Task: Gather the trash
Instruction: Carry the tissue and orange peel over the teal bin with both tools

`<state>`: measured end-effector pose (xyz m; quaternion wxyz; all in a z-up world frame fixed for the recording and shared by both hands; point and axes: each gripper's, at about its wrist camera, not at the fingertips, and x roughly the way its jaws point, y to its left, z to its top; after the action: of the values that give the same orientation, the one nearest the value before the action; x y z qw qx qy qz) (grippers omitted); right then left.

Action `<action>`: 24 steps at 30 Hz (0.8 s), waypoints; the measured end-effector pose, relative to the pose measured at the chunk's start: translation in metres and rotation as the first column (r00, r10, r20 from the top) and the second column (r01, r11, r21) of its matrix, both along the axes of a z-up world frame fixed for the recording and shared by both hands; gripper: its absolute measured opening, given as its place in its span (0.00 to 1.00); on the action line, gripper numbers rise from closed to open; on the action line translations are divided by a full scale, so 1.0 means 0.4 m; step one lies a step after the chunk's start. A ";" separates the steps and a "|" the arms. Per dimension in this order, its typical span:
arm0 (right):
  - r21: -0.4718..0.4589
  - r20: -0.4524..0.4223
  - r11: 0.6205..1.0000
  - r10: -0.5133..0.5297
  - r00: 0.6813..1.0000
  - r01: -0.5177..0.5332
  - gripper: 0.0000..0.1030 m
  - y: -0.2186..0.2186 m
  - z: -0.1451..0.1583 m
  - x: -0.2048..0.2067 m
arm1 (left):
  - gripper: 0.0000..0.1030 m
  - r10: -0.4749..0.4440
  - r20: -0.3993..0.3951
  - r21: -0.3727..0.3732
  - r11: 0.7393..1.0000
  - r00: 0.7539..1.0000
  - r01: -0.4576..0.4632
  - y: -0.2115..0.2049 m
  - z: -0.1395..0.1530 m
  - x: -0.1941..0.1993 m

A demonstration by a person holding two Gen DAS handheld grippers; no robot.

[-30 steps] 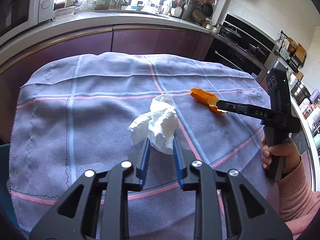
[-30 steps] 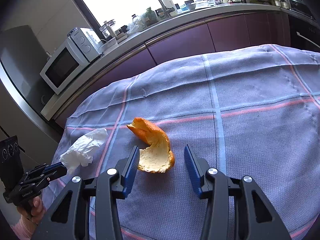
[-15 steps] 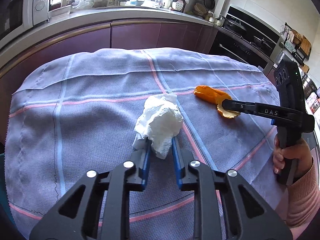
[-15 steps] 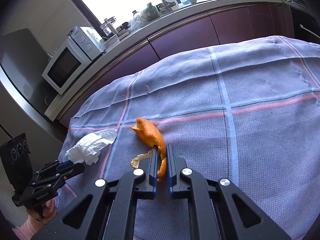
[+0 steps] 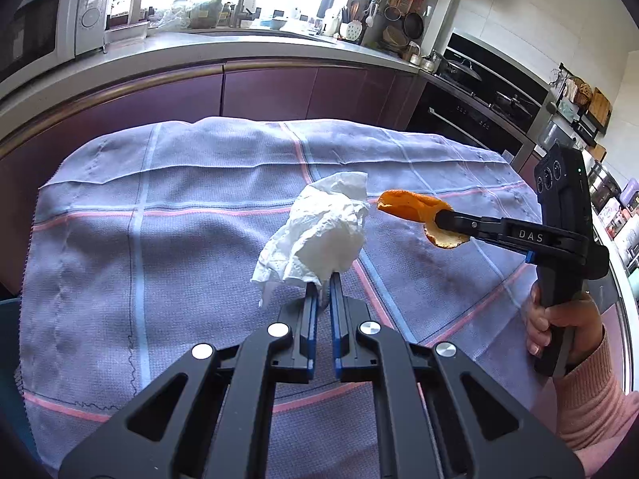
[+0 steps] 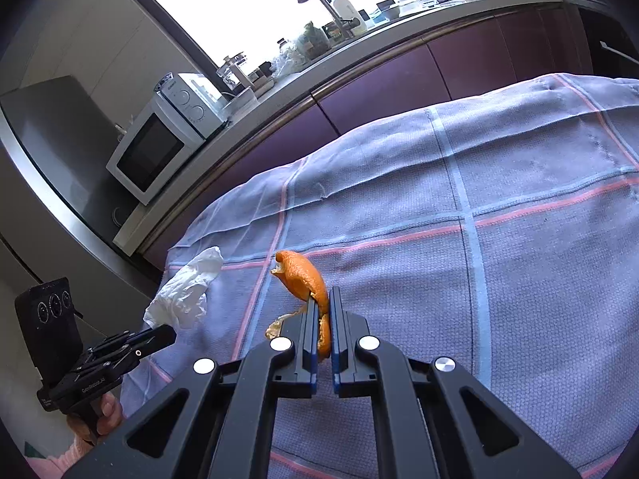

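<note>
Holding a piece of rubbish in each tool, the person has both finds raised clear of the checked cloth (image 5: 167, 247) that covers the worktop. The left gripper (image 5: 323, 279) has its jaws pinched tight on the lower edge of a crumpled white tissue (image 5: 319, 235), which stands up above the fingertips. The right gripper (image 6: 323, 303) has its jaws closed on a curl of orange peel (image 6: 303, 275), part of it sticking out ahead of the tips and part hanging below. From the left camera the two pieces sit near each other in the air, not touching.

I'd say the picking-up step is done for both items, and the carrying-off is what comes next. No bin shows clearly in either view, only a dark blue-green edge at the far left of the left camera that I cannot identify. The next move calls for steady grips, since the tissue is caught only by a corner and the peel could slip out.
</note>
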<state>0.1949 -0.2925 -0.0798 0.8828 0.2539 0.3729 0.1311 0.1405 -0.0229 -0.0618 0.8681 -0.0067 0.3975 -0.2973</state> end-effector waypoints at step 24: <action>0.052 0.104 0.988 0.141 0.985 -0.147 0.04 0.149 0.094 -0.035 | 0.06 0.103 0.108 -0.016 0.995 0.989 -0.102 0.200 0.104 -0.138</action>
<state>0.1809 -0.2328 -0.0420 0.8806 0.2457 0.3416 0.2182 0.0852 0.0570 -0.0201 0.9025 -0.0152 0.3472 -0.2543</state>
